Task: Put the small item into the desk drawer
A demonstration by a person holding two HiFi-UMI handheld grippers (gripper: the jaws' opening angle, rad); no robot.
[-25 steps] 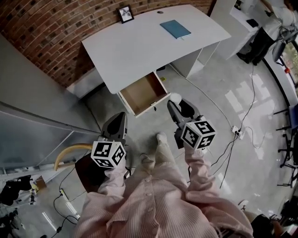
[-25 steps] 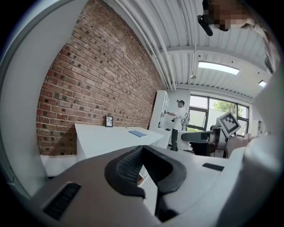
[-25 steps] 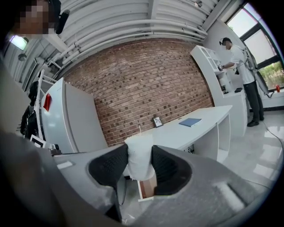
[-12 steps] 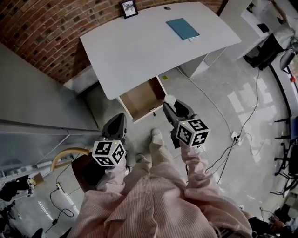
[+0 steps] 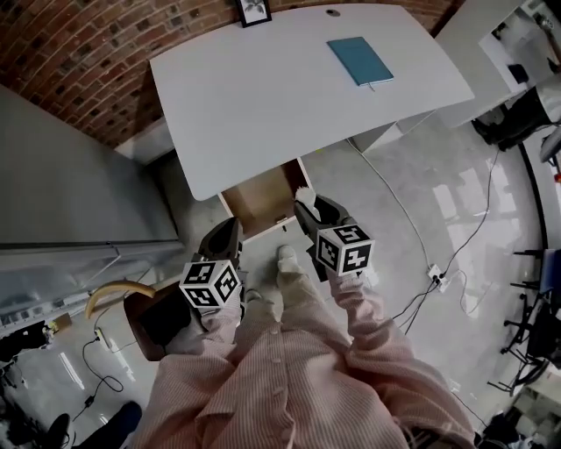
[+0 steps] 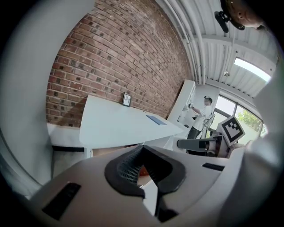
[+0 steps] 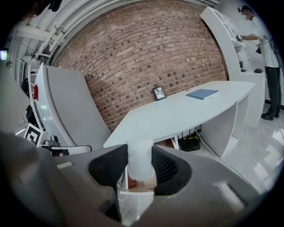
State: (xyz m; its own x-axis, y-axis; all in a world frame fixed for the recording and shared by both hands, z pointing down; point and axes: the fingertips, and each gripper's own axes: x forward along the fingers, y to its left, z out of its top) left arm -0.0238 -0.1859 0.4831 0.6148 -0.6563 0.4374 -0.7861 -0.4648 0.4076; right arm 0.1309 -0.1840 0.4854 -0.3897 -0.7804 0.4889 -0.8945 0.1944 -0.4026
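Note:
The white desk (image 5: pixel 289 88) has its wooden drawer (image 5: pixel 259 197) pulled open under the front edge. My right gripper (image 5: pixel 307 205) is shut on a small white cylindrical item (image 5: pixel 305 194) and holds it at the drawer's right front corner. In the right gripper view the item (image 7: pixel 140 162) stands upright between the ribbed pads (image 7: pixel 165 166), with the drawer (image 7: pixel 133 182) just below it. My left gripper (image 5: pixel 230 235) hovers in front of the drawer's left side. Its jaws (image 6: pixel 143 148) meet at the tips with nothing between them.
A teal notebook (image 5: pixel 359 60) and a small picture frame (image 5: pixel 254 10) lie on the desk. A brick wall runs behind it. A grey partition (image 5: pixel 70 175) stands at the left, a chair (image 5: pixel 140 307) at my lower left. Cables (image 5: pixel 438 272) trail over the floor at the right.
Both grippers have moved forward and down toward the open drawer. The right one has carried the white item up to the drawer's front edge. The desk now looks closer.

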